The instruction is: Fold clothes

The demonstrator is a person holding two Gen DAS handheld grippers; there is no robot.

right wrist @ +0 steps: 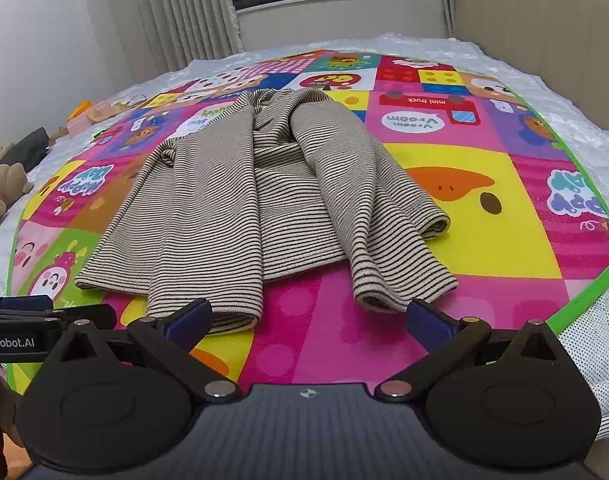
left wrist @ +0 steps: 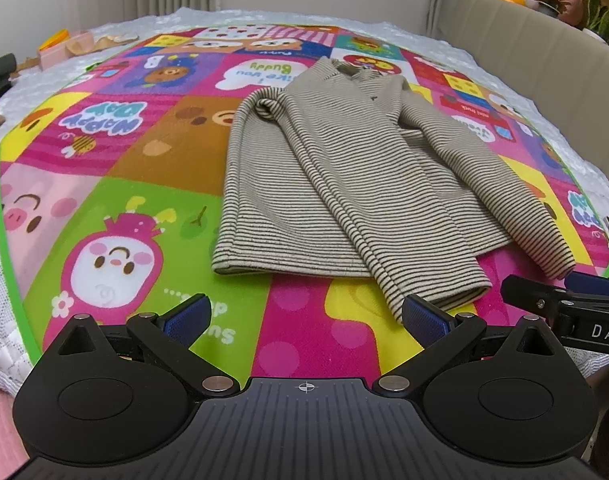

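Note:
A beige striped top (left wrist: pixel 344 176) lies flat on a colourful cartoon play mat (left wrist: pixel 116 184), both sleeves folded inward down its front. In the right wrist view the same striped top (right wrist: pixel 240 208) fills the mat's (right wrist: pixel 484 208) middle, its two cuffs nearest me. My left gripper (left wrist: pixel 304 318) hovers open just short of the hem, its right pad beside a sleeve cuff. Open too is my right gripper (right wrist: pixel 308 320), its fingers straddling the gap between the two cuffs, holding nothing. Each gripper shows at the edge of the other's view.
The mat lies on a white quilted bed cover (right wrist: pixel 584 128). A beige padded headboard (right wrist: pixel 544 20) rises at the right. Small toys and boxes (left wrist: pixel 60 48) sit at the far left, a plush toy (right wrist: pixel 4 188) by the left edge. Curtains and a window are behind.

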